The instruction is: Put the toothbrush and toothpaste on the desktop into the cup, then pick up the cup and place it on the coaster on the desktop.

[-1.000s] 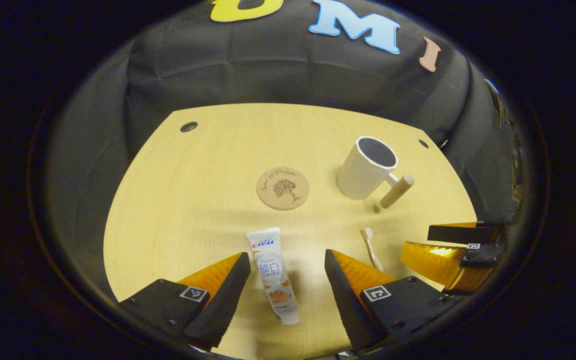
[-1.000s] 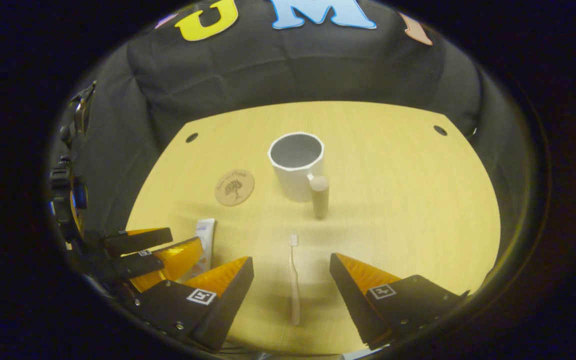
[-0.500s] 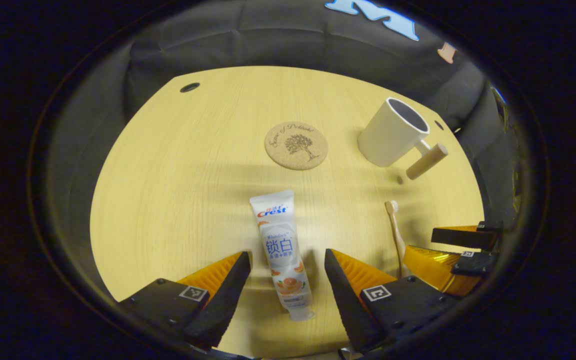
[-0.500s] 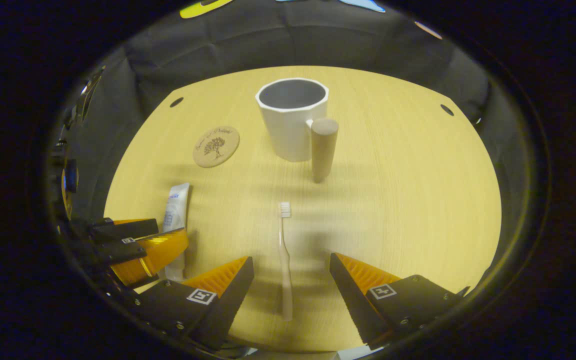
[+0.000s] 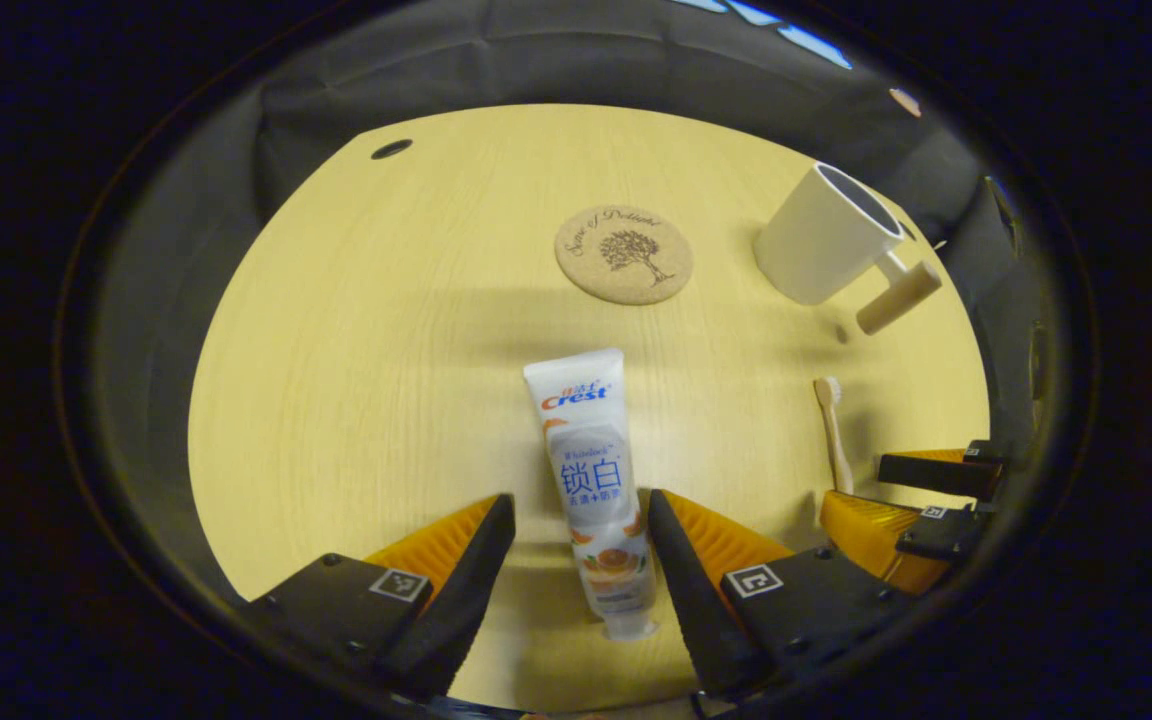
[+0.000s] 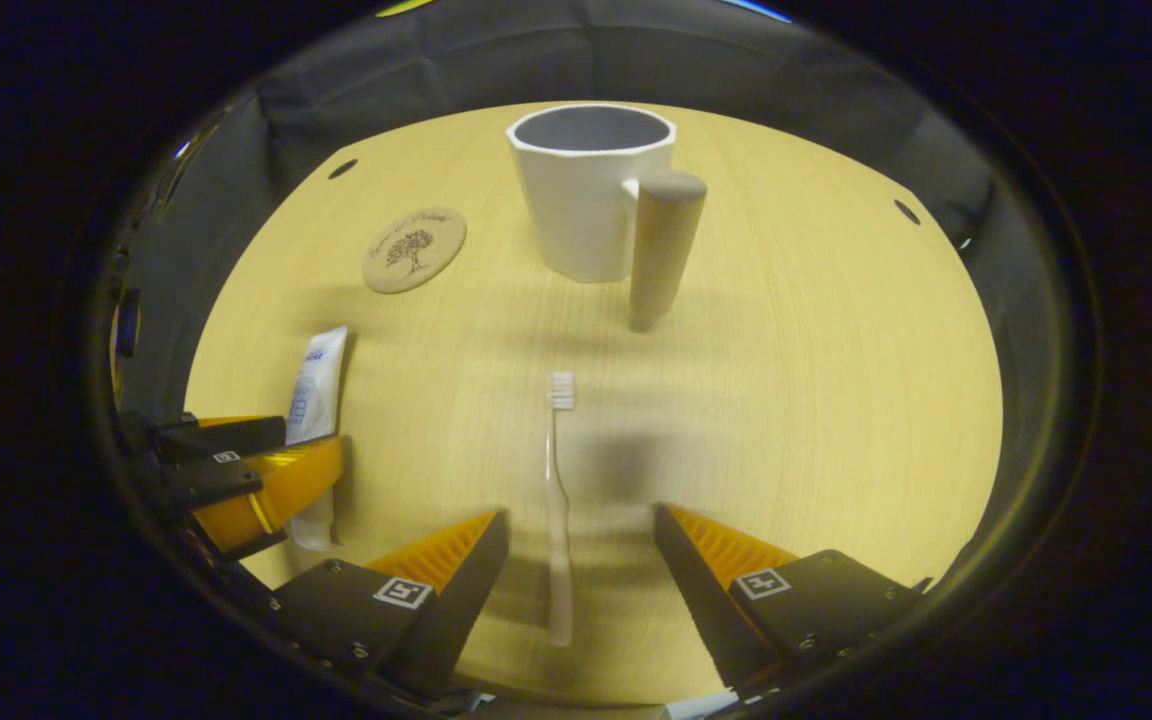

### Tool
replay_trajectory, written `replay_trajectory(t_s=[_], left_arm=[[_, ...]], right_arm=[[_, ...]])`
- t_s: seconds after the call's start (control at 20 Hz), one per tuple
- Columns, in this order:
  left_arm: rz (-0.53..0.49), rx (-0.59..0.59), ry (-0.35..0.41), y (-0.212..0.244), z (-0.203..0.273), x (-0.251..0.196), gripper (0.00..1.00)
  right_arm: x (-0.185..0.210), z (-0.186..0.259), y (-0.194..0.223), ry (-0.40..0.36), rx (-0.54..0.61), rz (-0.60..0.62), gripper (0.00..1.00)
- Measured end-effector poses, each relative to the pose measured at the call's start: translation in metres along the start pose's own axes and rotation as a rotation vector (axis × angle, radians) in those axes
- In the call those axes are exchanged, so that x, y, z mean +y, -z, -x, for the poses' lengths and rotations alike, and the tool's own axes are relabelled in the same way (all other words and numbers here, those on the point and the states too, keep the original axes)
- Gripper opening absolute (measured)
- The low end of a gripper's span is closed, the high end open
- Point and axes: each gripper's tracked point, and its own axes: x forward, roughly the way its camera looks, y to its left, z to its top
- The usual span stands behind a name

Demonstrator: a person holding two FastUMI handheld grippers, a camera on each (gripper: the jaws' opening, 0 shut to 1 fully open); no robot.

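A white toothpaste tube (image 5: 591,480) lies flat on the wooden desktop (image 5: 356,330), its cap end between the fingers of my left gripper (image 5: 578,500), which is open and low over it. A pale toothbrush (image 6: 556,500) lies with its handle between the fingers of my right gripper (image 6: 579,515), also open. The white cup (image 6: 591,190) with a wooden peg handle (image 6: 666,245) stands upright beyond the brush head. The round cork coaster (image 6: 414,250) lies to the cup's left. In the left gripper view the coaster (image 5: 624,254), cup (image 5: 826,247) and toothbrush (image 5: 831,430) show too.
The two grippers sit side by side near the desk's front edge; the right gripper (image 5: 926,500) is at the left gripper view's right edge, the left gripper (image 6: 246,470) and toothpaste (image 6: 316,400) at the other view's left. Small holes (image 6: 905,211) mark the far corners. Black cloth walls surround the desk.
Both grippers have moved forward and down over the desk. The toothpaste and the toothbrush now reach deeper between their fingers. The left gripper's gap has narrowed a little.
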Motion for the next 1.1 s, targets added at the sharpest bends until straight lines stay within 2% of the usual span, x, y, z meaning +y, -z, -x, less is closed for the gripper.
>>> replay_trajectory(t_s=[0.15,0.25,0.45,0.5,0.55,0.6,0.65,0.7,0.75,0.8,0.85,0.9,0.95,1.0,1.05,1.1], left_arm=[[-0.048,0.009,-0.026,0.0,-0.002,-0.004,0.92],[-0.036,0.01,-0.026,-0.001,-0.002,-0.004,0.93],[-0.044,0.016,-0.031,-0.002,-0.002,-0.005,0.92],[-0.044,0.023,-0.031,0.0,-0.002,-0.006,0.88],[-0.048,0.02,-0.029,-0.003,-0.002,-0.008,0.86],[-0.05,0.027,-0.028,-0.001,-0.002,-0.009,0.76],[-0.054,0.031,-0.025,0.0,-0.004,-0.01,0.69],[-0.057,0.037,-0.025,0.001,-0.002,-0.011,0.63],[-0.059,0.041,-0.024,0.001,-0.003,-0.013,0.59],[-0.063,0.048,-0.023,0.002,-0.002,-0.013,0.53],[-0.061,0.058,-0.024,0.003,-0.001,-0.013,0.48],[-0.059,0.061,-0.024,0.003,-0.001,-0.013,0.51],[-0.055,0.066,-0.023,0.004,-0.001,-0.013,0.49],[-0.049,0.064,-0.027,0.004,-0.001,-0.012,0.49],[-0.045,0.065,-0.027,0.004,0.0,-0.012,0.42],[-0.047,0.073,-0.028,0.006,0.0,-0.012,0.42]], right_arm=[[-0.003,-0.001,-0.002,0.017,-0.002,0.0,0.92],[-0.006,-0.003,-0.002,0.034,-0.003,0.005,0.92],[-0.005,-0.003,0.001,0.045,0.012,0.017,0.83],[-0.005,-0.002,0.001,0.05,0.012,0.018,0.82],[-0.005,-0.003,0.002,0.048,0.019,0.02,0.77],[-0.005,-0.003,0.002,0.048,0.02,0.021,0.62],[-0.005,-0.002,0.003,0.049,0.022,0.02,0.62],[-0.005,-0.002,0.003,0.047,0.025,0.021,0.52],[-0.006,-0.002,0.003,0.05,0.024,0.018,0.48],[-0.006,-0.001,0.004,0.046,0.032,0.016,0.34],[-0.005,0.0,0.005,0.045,0.033,0.016,0.34],[-0.005,-0.001,0.006,0.042,0.042,0.015,0.34],[-0.003,-0.001,0.006,0.039,0.046,0.014,0.29],[-0.003,-0.001,0.007,0.038,0.048,0.017,0.34],[-0.003,-0.001,0.007,0.037,0.05,0.02,0.34],[-0.003,-0.001,0.007,0.037,0.049,0.022,0.34]])
